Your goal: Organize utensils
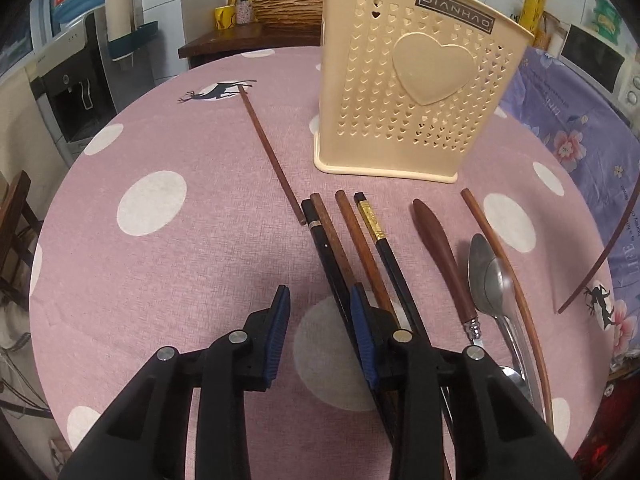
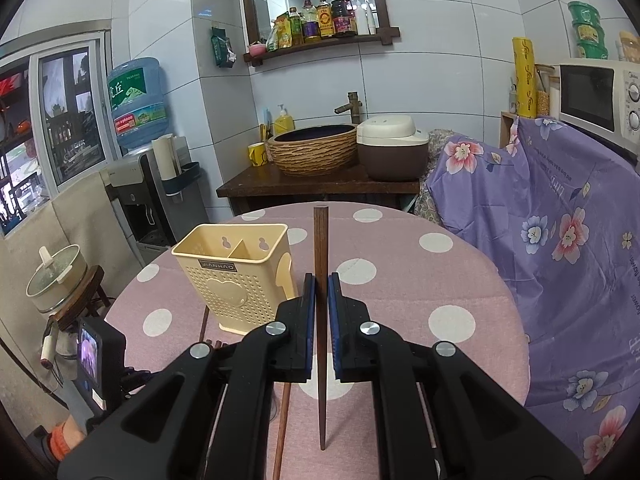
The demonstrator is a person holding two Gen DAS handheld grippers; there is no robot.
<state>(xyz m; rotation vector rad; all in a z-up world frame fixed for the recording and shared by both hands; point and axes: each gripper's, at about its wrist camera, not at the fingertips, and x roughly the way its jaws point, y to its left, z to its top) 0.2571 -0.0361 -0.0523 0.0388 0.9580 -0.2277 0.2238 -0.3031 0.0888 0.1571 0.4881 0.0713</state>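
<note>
Underneath, pink polka-dot tablecloth (image 1: 192, 272), tiled walls (image 2: 440, 80)

Left tool (image 1: 320, 300) low over the desk (image 1: 180, 264), beside a row of utensils.

Its jaws stand parted with nothing but pink spotted cloth between them; the right pad overlaps a black chopstick (image 1: 320, 240). Just right of it lie more chopsticks (image 1: 360, 240), a wooden-handled utensil (image 1: 440, 252) and a metal spoon (image 1: 488, 276). Ahead stands a cream utensil holder (image 1: 416, 92); one brown chopstick (image 1: 270, 152) lies ahead-left.
</note>
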